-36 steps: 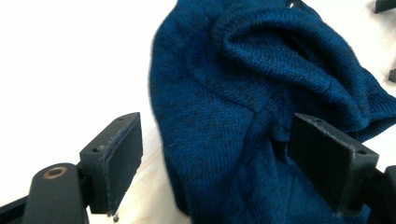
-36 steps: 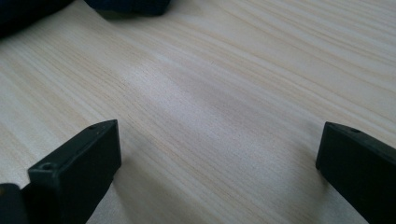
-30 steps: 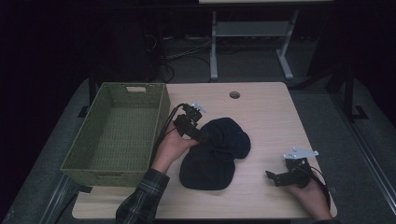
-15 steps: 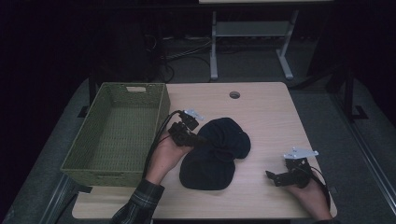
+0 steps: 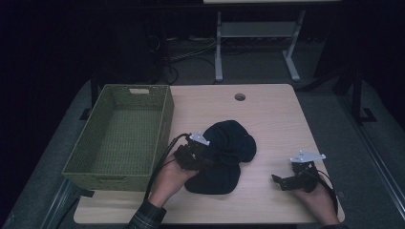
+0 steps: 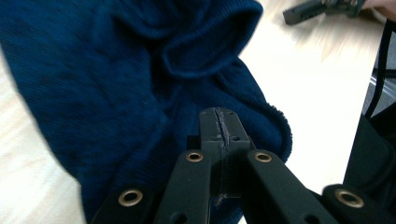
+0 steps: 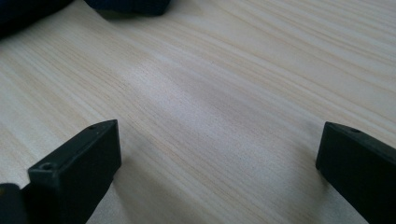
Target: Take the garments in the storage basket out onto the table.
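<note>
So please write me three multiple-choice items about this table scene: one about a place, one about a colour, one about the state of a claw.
1. Where does the woven basket stand?
A. at the table's left side
B. at the right edge
C. on the cloth

2. What colour is the knit cloth in the left gripper view?
A. red
B. dark blue
C. white

3. How is the right claw?
A. shut on the cloth
B. shut on the basket
C. open over bare wood

Answers: 1 A, the high view shows it left of the cloth; 2 B, the close view shows blue knit; 3 C, its jaws stand wide apart above the table.
</note>
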A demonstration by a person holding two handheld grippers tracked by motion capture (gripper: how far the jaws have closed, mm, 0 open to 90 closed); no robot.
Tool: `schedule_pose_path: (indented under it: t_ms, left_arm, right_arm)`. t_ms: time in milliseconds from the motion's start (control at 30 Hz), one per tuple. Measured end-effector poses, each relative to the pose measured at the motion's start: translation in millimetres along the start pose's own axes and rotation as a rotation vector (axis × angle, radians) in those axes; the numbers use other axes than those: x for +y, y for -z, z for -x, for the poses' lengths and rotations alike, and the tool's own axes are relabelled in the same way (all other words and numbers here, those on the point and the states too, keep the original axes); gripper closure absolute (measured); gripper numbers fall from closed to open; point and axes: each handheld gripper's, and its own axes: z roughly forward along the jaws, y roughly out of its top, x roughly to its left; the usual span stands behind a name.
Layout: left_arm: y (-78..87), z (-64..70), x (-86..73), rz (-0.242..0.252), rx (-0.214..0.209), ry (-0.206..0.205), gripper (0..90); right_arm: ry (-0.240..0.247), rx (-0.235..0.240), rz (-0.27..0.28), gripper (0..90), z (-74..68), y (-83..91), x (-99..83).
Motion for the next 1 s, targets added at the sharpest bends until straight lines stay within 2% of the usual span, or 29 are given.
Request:
schedule_pose_path:
  t_ms: [200,400,500,600,667,800,1000]
  left_arm:
    - [-18.0,14.0,-16.9,-0.029,-0.035,-0.008,90.0]
    - [-34.3,20.5,-33.0,-0.054,-0.059,-0.016,89.9]
    - [-40.7,20.7,-38.0,-0.067,-0.049,-0.013,89.9]
    - [-46.3,21.9,-39.6,-0.096,-0.014,-0.037,89.9]
    - [-49.5,21.8,-40.8,-0.105,-0.006,-0.051,89.9]
    - [-50.0,21.3,-42.4,-0.085,-0.009,-0.045,90.0]
    - [-50.2,22.5,-41.8,-0.088,-0.001,-0.054,89.9]
  right_arm:
    - [0.0,-0.002,0.0,0.0,0.0,-0.1,0.0]
    - [0.0,-0.002,0.0,0.0,0.0,-0.1,0.0]
    - [0.0,-0.002,0.0,0.0,0.0,-0.1,0.0]
    - [0.0,-0.002,0.0,0.0,0.0,-0.1,0.0]
    - [0.0,-0.002,0.0,0.0,0.0,-0.1,0.0]
    - [0.004,-0.003,0.001,0.0,0.2,-0.2,0.1]
    - [0.01,0.005,-0.006,0.0,0.5,-0.4,1.1]
